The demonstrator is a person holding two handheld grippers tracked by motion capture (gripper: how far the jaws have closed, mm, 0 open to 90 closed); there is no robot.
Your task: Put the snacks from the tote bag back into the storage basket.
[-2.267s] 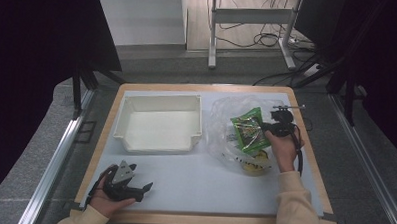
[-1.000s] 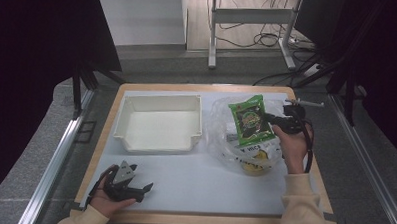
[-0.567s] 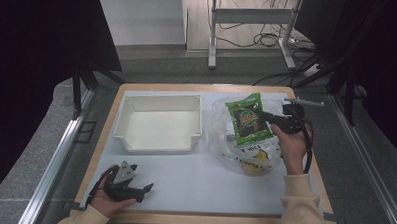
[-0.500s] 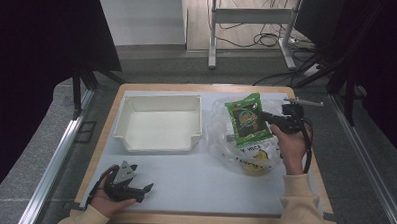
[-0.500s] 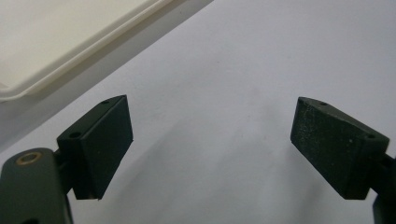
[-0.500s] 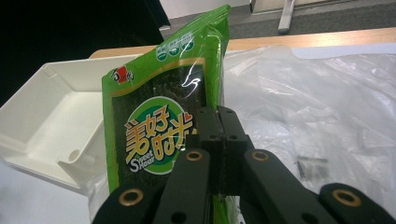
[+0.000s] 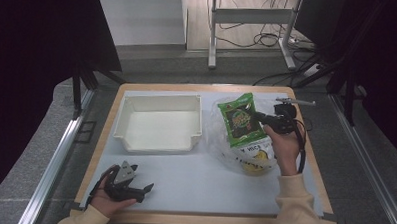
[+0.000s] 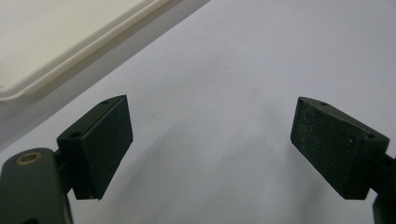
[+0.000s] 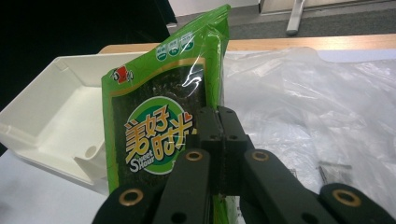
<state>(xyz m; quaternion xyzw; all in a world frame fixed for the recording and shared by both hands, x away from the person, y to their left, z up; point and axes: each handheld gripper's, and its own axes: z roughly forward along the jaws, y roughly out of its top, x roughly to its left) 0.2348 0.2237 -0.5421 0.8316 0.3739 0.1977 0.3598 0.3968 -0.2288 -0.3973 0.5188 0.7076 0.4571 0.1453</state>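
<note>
A: Where is the flat green foil snack packet (image 7: 242, 120) at this moment?

B: It is lifted above the crumpled clear plastic bag (image 7: 224, 143) on the right half of the table, pinched at its right edge by the right gripper (image 7: 260, 117). The jaws are clamped tight on that side seam; the right gripper view shows them pressed together over the packet (image 9: 159, 121), with no gap.

A: And which way does the packet lie from that gripper?

B: It stretches to the gripper's left, towards the shallow white plastic tray (image 7: 158, 121). Its long axis runs roughly away from the person, the top seam pointing to the far edge of the table and tilted a little leftwards. In the right gripper view it stands nearly upright, printed face to the camera, the tray (image 9: 56, 121) just behind and left of it.

A: So any move towards the tray goes leftwards?

B: I judge so. The tray sits beside the bag, left of the packet, with its long side across the table, so the packet would likely fit lying flat.

A: And the left gripper (image 7: 134, 189)?

B: It rests near the table's front left edge, jaws spread wide over the bare white table surface (image 8: 224, 74), holding nothing. It is well apart from the packet; the right hand is clearly the nearer.
</note>
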